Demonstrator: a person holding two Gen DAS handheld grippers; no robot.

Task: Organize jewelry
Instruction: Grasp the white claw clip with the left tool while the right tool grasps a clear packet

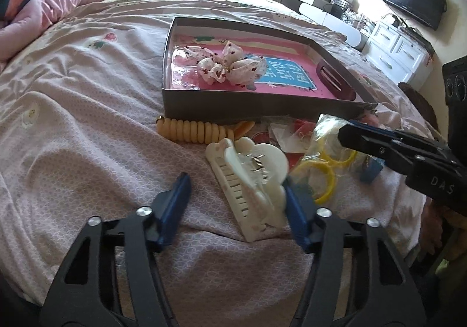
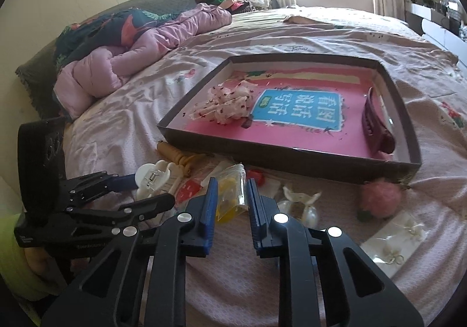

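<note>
We see a bed covered in a pale pink patterned sheet, with a shallow cardboard box lying on it. Inside the box rest a white scrunchie with red speckles and, against the box's right wall, a dark red hair claw. In front of the box lies a scatter of accessories: a yellow spiral hair tie, a cream hair claw clip, a clear bag of yellow rings, a fluffy pink pompom and a card of white earrings. The left gripper reaches down over the cream hair claw clip; its jaws stand apart on either side of the clip, the right blue pad against its edge and the left pad clear of it, so the clip is not clamped. The right gripper points at the clear bag, which sits between its blue pads; its jaws are narrowly apart, and we cannot tell whether they press on the bag.
</note>
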